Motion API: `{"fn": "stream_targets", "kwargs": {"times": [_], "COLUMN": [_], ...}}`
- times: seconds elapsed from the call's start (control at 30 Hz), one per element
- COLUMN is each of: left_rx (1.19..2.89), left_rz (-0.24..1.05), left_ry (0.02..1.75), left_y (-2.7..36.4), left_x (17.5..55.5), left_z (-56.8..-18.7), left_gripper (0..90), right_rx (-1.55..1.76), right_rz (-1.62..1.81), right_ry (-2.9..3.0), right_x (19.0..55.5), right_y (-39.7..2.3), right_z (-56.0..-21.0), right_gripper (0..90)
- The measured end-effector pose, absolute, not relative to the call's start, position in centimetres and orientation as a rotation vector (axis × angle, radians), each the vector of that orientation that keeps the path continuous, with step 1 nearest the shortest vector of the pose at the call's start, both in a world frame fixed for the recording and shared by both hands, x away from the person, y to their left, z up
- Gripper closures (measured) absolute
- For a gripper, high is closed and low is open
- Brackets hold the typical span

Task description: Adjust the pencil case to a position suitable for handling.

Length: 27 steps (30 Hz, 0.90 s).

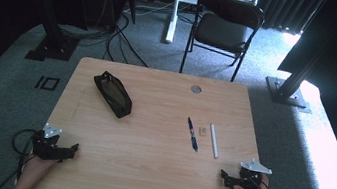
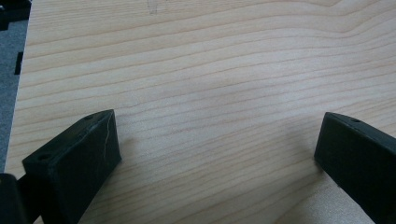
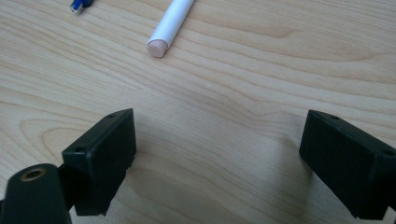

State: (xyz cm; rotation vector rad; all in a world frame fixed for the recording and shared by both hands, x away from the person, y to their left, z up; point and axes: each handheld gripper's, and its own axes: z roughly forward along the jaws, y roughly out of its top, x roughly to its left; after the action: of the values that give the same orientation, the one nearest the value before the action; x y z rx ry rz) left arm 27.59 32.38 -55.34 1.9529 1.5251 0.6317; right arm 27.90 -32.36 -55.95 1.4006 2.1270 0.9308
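A black pencil case [image 1: 112,93] lies on the far left part of the wooden table [image 1: 149,142]. Right of the middle lie a blue pen [image 1: 193,134], a small eraser [image 1: 204,130] and a white marker [image 1: 213,140], side by side. My left gripper [image 1: 72,150] rests at the near left edge, open over bare wood [image 2: 219,140]. At the near right edge my right gripper [image 1: 223,176] is open too. Just beyond its jaws [image 3: 217,149] the white marker [image 3: 170,25] ends, with the blue pen's tip [image 3: 79,4] beside it.
A black folding chair [image 1: 224,29] stands beyond the table's far edge. Cables run over the grey carpet [image 1: 109,40] at the back left. Dark frame legs [image 1: 289,87] stand on both sides. A round grommet [image 1: 196,89] sits near the table's far edge.
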Motion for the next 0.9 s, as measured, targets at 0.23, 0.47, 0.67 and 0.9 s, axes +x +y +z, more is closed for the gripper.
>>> {"fn": "stream_targets", "kwargs": {"times": [0.23,0.47,0.67,0.9], "left_rx": [1.953,1.953,1.953,1.953], "left_rz": [0.632,0.631,0.631,0.631], "left_ry": [1.525,1.525,1.525,1.525], "left_y": [32.38,32.38,32.38,32.38], "left_x": [27.59,27.59,27.59,27.59], "left_z": [-55.34,-55.34,-55.34,-55.34], "left_gripper": [0.4,0.4,0.4,0.4], "right_rx": [1.401,1.398,1.385,1.356], "right_rz": [0.931,0.93,0.932,0.938], "right_ry": [2.127,2.128,2.136,2.124], "right_x": [27.91,27.92,28.18,28.85], "right_y": [-32.37,-32.37,-32.12,-31.46], "right_z": [-55.95,-55.95,-55.93,-55.56], "right_gripper": [10.5,10.4,10.6,13.0]}}
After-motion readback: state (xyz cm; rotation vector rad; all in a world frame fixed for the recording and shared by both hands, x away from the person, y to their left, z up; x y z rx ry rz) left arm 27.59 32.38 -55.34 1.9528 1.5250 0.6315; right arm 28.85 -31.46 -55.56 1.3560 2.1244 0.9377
